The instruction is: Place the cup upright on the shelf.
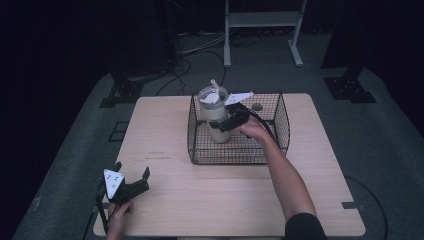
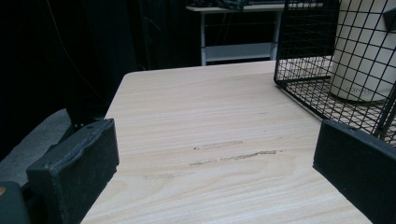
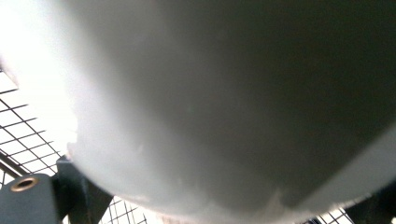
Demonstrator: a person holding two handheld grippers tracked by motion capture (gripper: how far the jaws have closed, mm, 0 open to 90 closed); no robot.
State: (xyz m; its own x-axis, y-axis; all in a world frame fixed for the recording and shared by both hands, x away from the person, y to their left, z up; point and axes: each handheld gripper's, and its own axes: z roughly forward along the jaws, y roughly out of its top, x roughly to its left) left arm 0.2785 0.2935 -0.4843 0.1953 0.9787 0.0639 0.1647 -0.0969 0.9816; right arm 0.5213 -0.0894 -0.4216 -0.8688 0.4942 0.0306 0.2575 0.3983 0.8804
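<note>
A cream tumbler (image 1: 216, 117) with a clear lid and a straw stands upright in the left part of a black wire basket (image 1: 240, 159) at the middle back of the table. My right gripper (image 1: 227, 122) reaches into the basket from the right and is shut on the tumbler's side. In the right gripper view the tumbler's wall (image 3: 233, 93) is pressed up close. My left gripper (image 1: 132, 170) rests open at the table's front left corner with nothing between its jaws. From the left gripper (image 2: 215, 168) I see the basket (image 2: 303, 60) and the tumbler (image 2: 364, 51) at the upper right.
The light wooden table (image 1: 200, 200) has bare room in front of and left of the basket. A small dark disc (image 1: 257, 106) lies behind the basket. A white frame stand (image 1: 262, 20), cables and black stand bases are on the floor beyond.
</note>
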